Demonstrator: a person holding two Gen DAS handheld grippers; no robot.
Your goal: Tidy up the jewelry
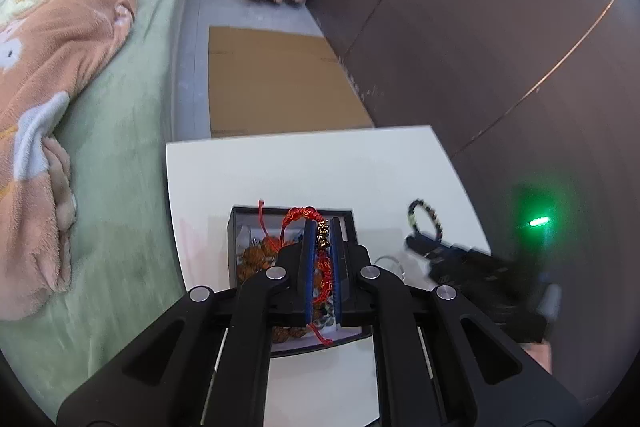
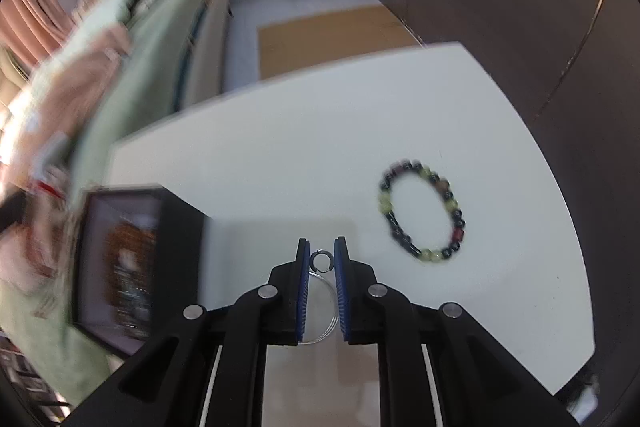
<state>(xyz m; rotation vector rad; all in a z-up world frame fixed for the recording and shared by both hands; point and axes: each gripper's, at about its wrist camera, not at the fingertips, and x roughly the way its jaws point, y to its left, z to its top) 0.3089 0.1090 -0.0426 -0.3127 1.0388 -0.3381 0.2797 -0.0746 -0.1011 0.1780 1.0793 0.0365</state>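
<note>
The left tool [image 1: 322, 251] pinches a red beaded bracelet [image 1: 320, 247] directly above the open black box [image 1: 236, 227]. The right tool [image 2: 322, 267] pinches a thin wire ring [image 2: 322, 261] beside it, over the table [image 2: 300, 147].

From my right wrist view, the open box [image 2: 120, 263] at the tabletop's [image 2: 280, 155] left edge is smeared with blur; I cannot tell its contents. My left tool [image 1: 322, 259] hides the box's middle. The other tool [image 1: 460, 263] is a dark blur.
</note>
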